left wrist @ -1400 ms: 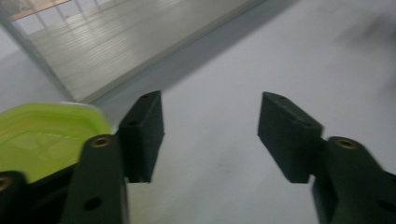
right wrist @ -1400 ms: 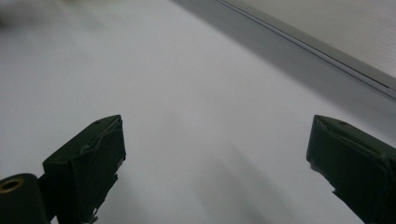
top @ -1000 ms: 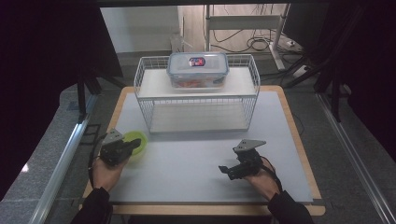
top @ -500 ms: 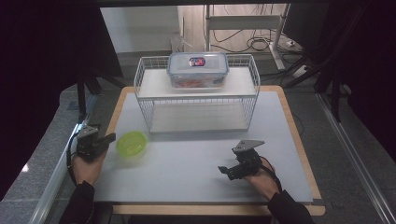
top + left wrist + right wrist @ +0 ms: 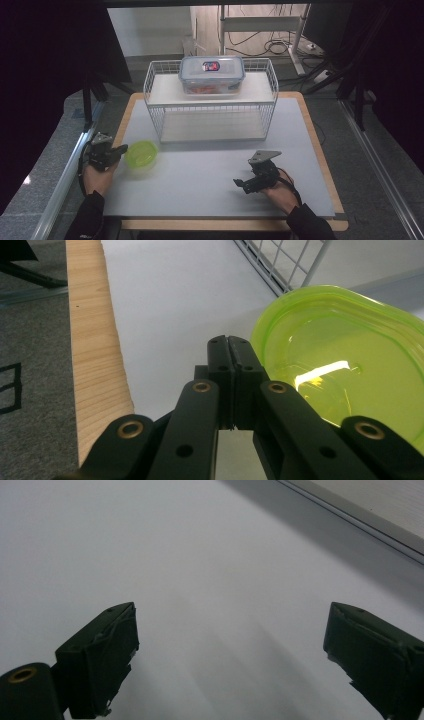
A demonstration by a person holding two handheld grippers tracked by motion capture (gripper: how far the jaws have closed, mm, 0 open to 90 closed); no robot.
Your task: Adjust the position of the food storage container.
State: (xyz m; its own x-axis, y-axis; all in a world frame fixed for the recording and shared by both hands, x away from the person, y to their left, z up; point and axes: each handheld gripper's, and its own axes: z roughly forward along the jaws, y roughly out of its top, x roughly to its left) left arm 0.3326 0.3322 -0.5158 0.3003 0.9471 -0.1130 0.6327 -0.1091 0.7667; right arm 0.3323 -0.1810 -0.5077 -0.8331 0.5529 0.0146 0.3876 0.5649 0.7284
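Observation:
A lime-green translucent lid (image 5: 141,153) lies on the grey mat (image 5: 200,175) near its left edge. My left gripper (image 5: 119,150) is at the table's left rim, pointing right at the lid. In the left gripper view its jaws (image 5: 231,342) are shut with nothing between them, the tips just beside the lid's rim (image 5: 345,370). My right gripper (image 5: 240,184) rests low over the mat at the front right, pointing left. Its jaws (image 5: 230,650) stand wide open over bare mat.
A white wire rack (image 5: 210,107) stands at the back middle of the mat, with a clear lidded food container (image 5: 212,74) on its top shelf. The wooden table edge (image 5: 92,355) runs just left of my left gripper. Dark floor and metal rails flank the table.
My left hand has moved left, from over the green lid to the table's left edge. The lid stays on the mat. The right hand has not moved.

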